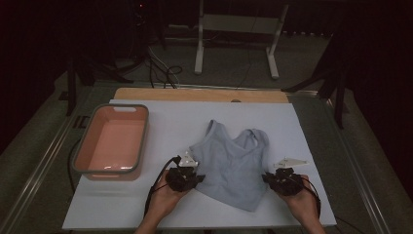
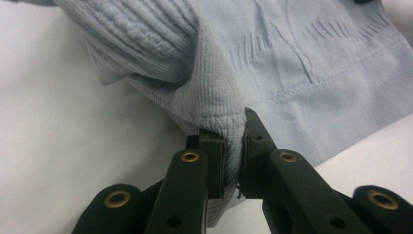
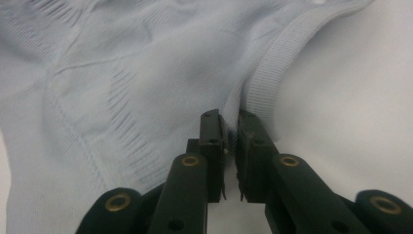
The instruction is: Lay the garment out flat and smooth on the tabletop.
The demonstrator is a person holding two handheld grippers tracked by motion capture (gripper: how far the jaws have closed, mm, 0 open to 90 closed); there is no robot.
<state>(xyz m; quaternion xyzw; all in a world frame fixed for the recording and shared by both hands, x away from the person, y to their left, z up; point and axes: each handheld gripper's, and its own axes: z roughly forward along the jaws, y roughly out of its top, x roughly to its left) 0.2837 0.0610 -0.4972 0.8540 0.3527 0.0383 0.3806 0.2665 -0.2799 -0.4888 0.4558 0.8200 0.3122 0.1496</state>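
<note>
Dark room around, w/ a metal stand (image 1: 238,29) and cables on the floor behind; the white tabletop (image 1: 165,126) carries the work. On it lies a light blue knit top (image 1: 234,163), spread flat right of centre, straps pointing away from the person and hem toward them. A pink tub (image 1: 113,141) w/ grey rim stands well apart at the left, empty as far as I can see, probably the place where the top goes after.

Left tongs (image 1: 187,179) are closed on the left hem corner: in the left gripper view the tongs (image 2: 233,151) pinch a bunched fold of ribbed fabric (image 2: 214,92) between the pads, so this corner will lift w/o slipping. Right tongs (image 1: 281,181) sit at the other side edge of the top. In the right gripper view the tongs (image 3: 231,146) are nearly together on the ribbed border (image 3: 263,83), and the cloth edge seems caught between the pads, so I judge it gripped.

Holding both lower corners at the same time keeps the hem stretched and straight, approx. symmetric. I think this is prep for a fold or for lifting the top evenly, not dragging it by one side.
</note>
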